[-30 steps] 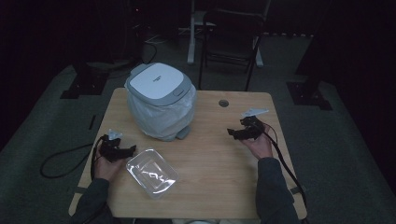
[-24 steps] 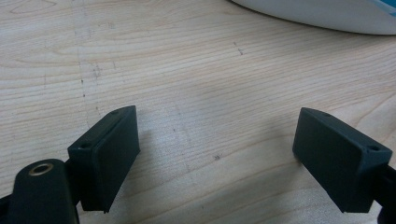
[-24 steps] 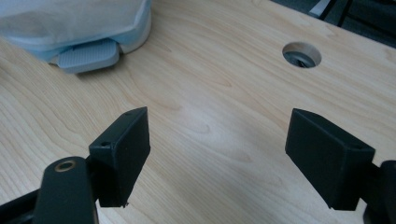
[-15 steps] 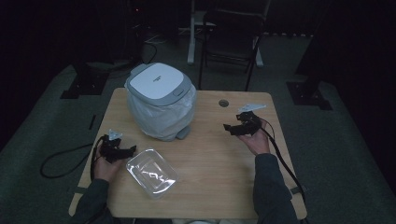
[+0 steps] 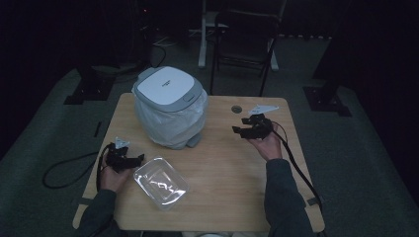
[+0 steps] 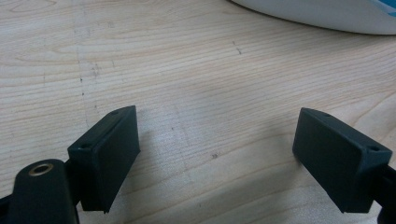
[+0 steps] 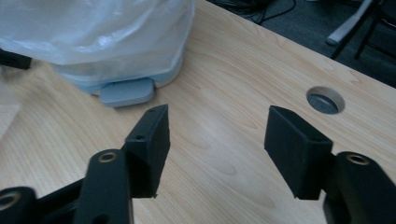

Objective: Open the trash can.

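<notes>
A dim recording studio: light wooden counter (image 5: 222, 163) on grey carpet, black stand bases (image 5: 326, 96), dark curtains behind.

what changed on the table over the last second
The right gripper has edged toward the bagged white bin, and its jaws have just been closing with nothing between them. The left gripper stayed beside the clear plastic tray, jaws open and empty. Bin and tray did not move on the wooden table.
</notes>
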